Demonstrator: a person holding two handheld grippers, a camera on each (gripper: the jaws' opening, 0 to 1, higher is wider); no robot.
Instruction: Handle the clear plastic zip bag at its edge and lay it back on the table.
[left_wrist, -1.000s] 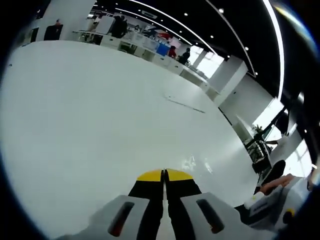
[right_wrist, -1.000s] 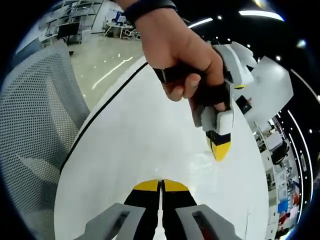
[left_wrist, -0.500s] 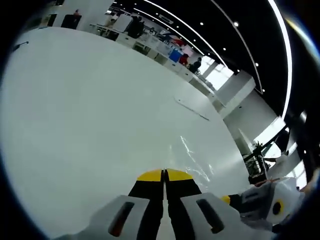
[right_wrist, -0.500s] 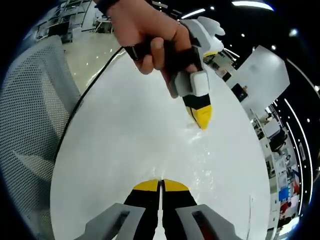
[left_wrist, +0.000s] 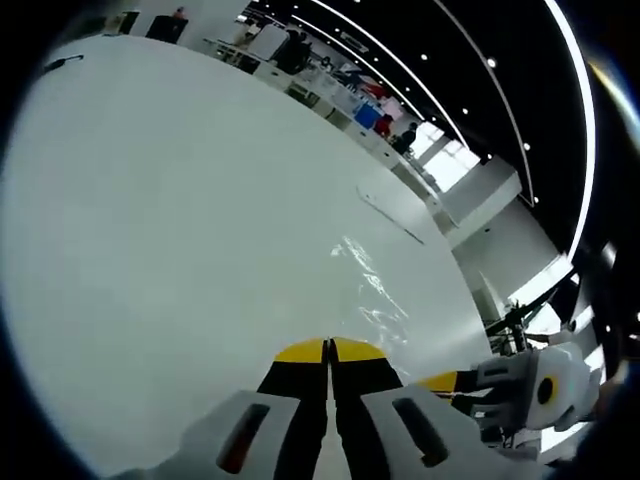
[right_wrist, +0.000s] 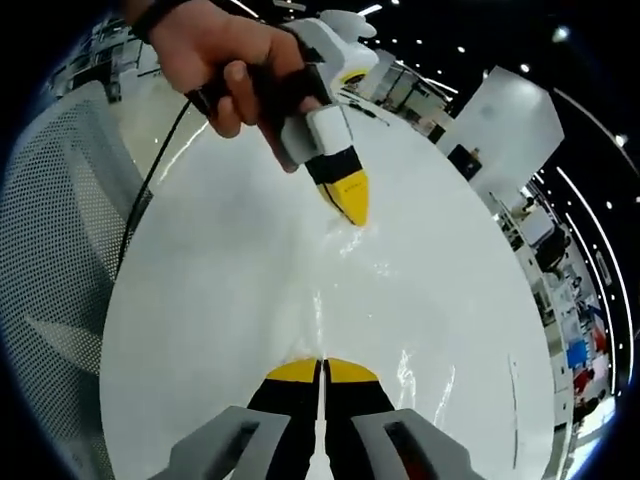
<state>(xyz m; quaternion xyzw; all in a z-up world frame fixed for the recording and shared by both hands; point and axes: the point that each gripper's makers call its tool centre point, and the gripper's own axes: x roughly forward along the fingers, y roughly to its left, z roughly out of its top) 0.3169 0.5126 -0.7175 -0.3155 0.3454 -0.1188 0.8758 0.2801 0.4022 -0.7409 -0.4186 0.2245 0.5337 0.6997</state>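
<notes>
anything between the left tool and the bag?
Nothing visible. In the right gripper view the left tool hangs just above the bag, which lies flat on the bare white table. Whether its tip touches the bag, I cannot tell.

Ahead of our left gripper (left_wrist: 327, 349), jaws pressed together, the white table (left_wrist: 150, 230) runs open and flat right out to its far edge; the one thing lying on it there is the clear plastic zip bag (left_wrist: 365, 285), flat and low. Our right gripper (left_wrist: 455, 382) pokes in from the right, close beside the left one's jaws. In the right gripper view, the left gripper, held in a hand (right_wrist: 225, 55), hangs over the bag's far edge and blocks that approach. A mesh chair (right_wrist: 55, 230) stands against the table's left side.
</notes>
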